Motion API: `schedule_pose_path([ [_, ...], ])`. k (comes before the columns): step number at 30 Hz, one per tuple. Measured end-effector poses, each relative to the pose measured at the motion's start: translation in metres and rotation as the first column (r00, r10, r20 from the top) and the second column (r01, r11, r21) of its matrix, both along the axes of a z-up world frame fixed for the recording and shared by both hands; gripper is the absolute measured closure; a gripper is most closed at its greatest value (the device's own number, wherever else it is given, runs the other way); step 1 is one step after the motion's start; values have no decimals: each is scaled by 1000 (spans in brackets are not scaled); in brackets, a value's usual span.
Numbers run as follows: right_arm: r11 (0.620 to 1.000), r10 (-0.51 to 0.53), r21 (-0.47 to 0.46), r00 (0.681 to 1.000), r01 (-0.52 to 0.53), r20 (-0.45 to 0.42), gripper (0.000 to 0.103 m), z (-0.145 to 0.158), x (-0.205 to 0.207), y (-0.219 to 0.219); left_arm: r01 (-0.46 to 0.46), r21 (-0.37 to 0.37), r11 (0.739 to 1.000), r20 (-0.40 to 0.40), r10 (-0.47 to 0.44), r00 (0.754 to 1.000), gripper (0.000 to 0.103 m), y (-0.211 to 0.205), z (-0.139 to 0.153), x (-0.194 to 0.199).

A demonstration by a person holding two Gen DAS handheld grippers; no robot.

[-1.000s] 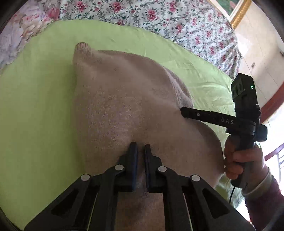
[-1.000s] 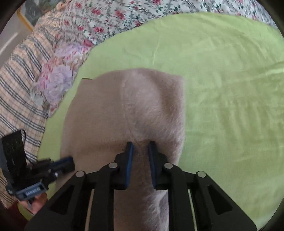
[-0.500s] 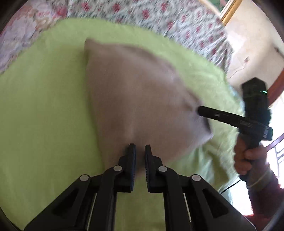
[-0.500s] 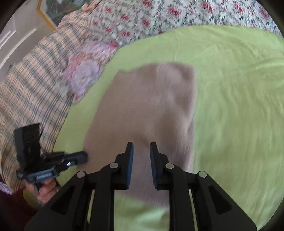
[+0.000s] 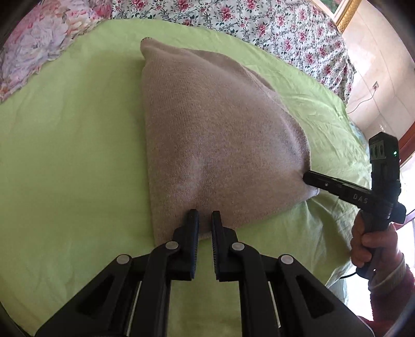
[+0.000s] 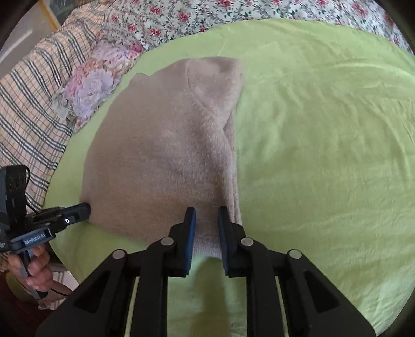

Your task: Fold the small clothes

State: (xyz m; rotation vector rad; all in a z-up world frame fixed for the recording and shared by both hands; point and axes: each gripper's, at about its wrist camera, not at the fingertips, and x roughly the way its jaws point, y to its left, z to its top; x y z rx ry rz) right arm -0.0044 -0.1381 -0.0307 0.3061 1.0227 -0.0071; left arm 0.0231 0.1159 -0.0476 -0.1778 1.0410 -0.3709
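Observation:
A beige knit garment (image 5: 220, 145) lies folded on the green sheet (image 5: 72, 160); it also shows in the right wrist view (image 6: 166, 155). My left gripper (image 5: 205, 215) is shut on the garment's near edge. My right gripper (image 6: 206, 215) is shut on the garment's near right corner. In the left wrist view the right gripper (image 5: 308, 178) pinches the garment's right corner. In the right wrist view the left gripper (image 6: 87, 207) meets the garment's left corner. A folded layer runs along the garment's right side.
The green sheet (image 6: 324, 145) covers a bed. Floral bedding (image 5: 259, 23) lies behind it and a plaid cover (image 6: 28, 109) with a floral pillow (image 6: 88, 85) lies at the left. A wall and a picture frame (image 5: 347, 13) stand beyond the bed.
Both grippers have pulled back toward the near side with the garment's edge. The garment now lies stretched flat on the sheet, its near edge close to the fingers.

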Motion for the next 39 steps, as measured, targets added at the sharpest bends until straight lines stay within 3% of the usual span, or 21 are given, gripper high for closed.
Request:
schedule_pose_path([
  [9, 1000, -1, 0, 1000, 1, -9, 84, 9, -7, 7, -1, -4, 1000, -40, 1, 999, 92, 14, 11, 0],
  [11, 1000, -13, 25, 999, 12, 31, 84, 23, -7, 4, -9, -2, 1000, -14, 9, 1000, 83, 18, 21, -5],
  [13, 997, -48, 65, 995, 43, 89, 82, 37, -2, -6, -30, 31, 999, 36, 29, 999, 56, 21, 35, -9],
  [14, 994, -69, 97, 991, 59, 112, 77, 42, 3, -13, -43, 39, 998, 59, 40, 997, 52, 23, 41, -9],
  [17, 979, -127, 175, 981, 100, 145, 65, 46, 25, -34, -55, 32, 998, 79, 52, 996, 52, 28, 49, -2],
  [22, 947, -196, 278, 974, 160, 109, 65, 28, 75, -63, -96, 25, 995, 39, 95, 995, 52, 33, 42, 22],
  [29, 920, -225, 337, 974, 200, 38, 58, -3, 135, -85, -100, 1, 995, -7, 100, 995, 49, 30, 29, 55],
  [30, 923, -215, 331, 976, 197, 19, 60, -8, 141, -86, -101, 9, 995, -22, 102, 995, 49, 29, 23, 60],
  [31, 936, -187, 309, 982, 171, 22, 91, -8, 148, -82, -99, 12, 995, -30, 99, 995, 49, 27, 19, 61],
  [32, 943, -185, 289, 982, 163, 49, 95, -3, 148, -81, -92, 18, 996, -39, 93, 995, 49, 25, 15, 62],
  [34, 959, -182, 237, 978, 155, 98, 95, 11, 146, -77, -82, 28, 996, -46, 83, 995, 47, 21, 10, 62],
  [39, 985, -159, 61, 987, 160, -14, 94, -18, 157, -66, -66, 30, 997, -67, 67, 995, 47, 15, 1, 63],
])
